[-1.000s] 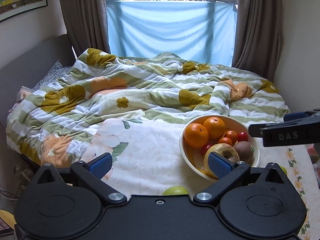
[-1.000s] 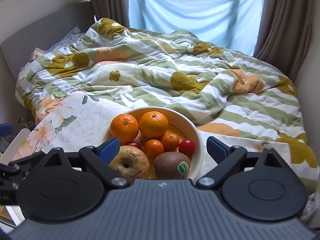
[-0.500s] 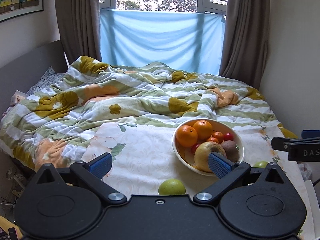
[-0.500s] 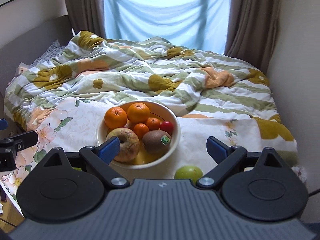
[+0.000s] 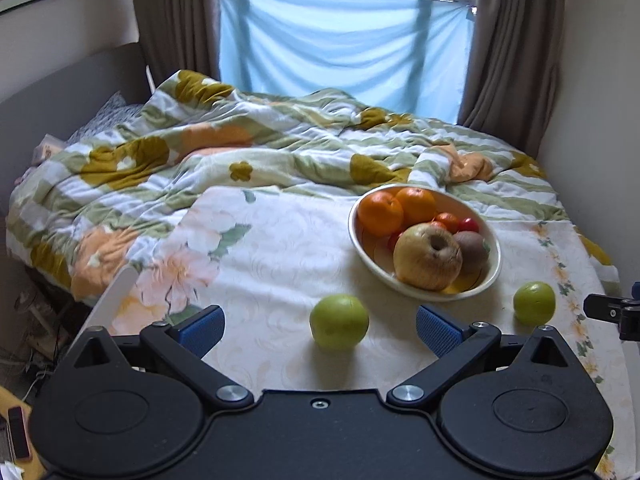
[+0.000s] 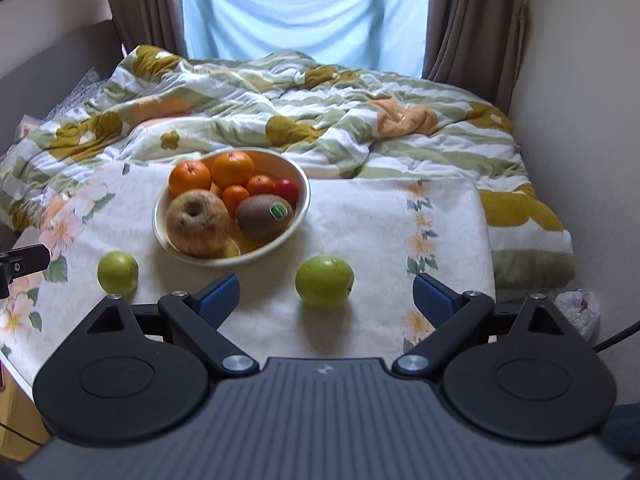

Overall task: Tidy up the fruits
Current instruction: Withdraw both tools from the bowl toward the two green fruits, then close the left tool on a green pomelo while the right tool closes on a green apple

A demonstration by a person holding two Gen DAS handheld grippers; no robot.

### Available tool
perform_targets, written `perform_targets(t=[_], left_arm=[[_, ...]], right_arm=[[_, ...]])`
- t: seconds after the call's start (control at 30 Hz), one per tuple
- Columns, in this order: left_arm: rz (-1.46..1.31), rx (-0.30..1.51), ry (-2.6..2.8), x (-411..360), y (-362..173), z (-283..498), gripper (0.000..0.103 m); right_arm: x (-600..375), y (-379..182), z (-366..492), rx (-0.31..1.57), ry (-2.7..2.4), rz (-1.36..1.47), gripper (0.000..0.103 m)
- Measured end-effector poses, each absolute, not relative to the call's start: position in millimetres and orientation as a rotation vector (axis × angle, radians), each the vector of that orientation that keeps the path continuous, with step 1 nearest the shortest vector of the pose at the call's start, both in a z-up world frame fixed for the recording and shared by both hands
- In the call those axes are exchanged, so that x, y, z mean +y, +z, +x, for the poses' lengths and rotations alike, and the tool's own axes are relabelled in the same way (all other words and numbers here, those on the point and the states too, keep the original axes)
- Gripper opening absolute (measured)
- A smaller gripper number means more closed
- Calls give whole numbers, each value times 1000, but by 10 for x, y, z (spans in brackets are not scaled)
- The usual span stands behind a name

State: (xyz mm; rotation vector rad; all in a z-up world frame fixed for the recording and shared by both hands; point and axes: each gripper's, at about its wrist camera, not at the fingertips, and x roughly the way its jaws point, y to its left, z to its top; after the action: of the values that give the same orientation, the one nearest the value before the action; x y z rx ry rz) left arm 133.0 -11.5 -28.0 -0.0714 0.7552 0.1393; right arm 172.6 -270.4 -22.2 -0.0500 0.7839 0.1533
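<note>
A cream bowl (image 5: 491,276) (image 6: 160,236) sits on a flowered cloth and holds two oranges, small mandarins, a red fruit, a kiwi (image 6: 264,216) and a big yellowish apple (image 5: 427,256) (image 6: 197,222). Two green apples lie on the cloth in front of the bowl. The left green apple (image 5: 339,321) (image 6: 118,273) lies between the fingers of my left gripper (image 5: 319,328), which is open and empty. The right green apple (image 6: 325,281) (image 5: 534,303) lies between the fingers of my right gripper (image 6: 326,298), which is open and empty.
The cloth (image 5: 280,248) covers a board at the foot of a bed with a rumpled striped duvet (image 5: 240,152). A wall stands close on the right (image 6: 580,120). A white plastic bag (image 6: 578,310) lies on the floor at the right.
Both grippers have drawn back and up from the bowl. The two green apples have come into full view in front of it. Both stay open.
</note>
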Motion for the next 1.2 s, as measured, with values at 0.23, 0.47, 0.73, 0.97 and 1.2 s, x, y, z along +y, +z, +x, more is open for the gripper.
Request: perform_targets(t=[0.23,0.47,0.73,0.97,1.2], left_arm=[[-93,785,230,-290,-626,1500,103],[-72,806,279,-348,-914,1821,80],[-82,838,284,-352,-1105,2022,61],[-108,856,290,-324,-1125,2032,55],[-108,857,295,-370,-1111,1993,55]], right_arm=[[-2823,-622,1944,817,252,-141,103],[-2855,-927,2223,831,344,-163,103],[-2818,-1084,2438,848,391,-154,103],[-2777,-1146,2516,855,421,-163,103],[-2750,-1224,2593,876,424,-162,90]])
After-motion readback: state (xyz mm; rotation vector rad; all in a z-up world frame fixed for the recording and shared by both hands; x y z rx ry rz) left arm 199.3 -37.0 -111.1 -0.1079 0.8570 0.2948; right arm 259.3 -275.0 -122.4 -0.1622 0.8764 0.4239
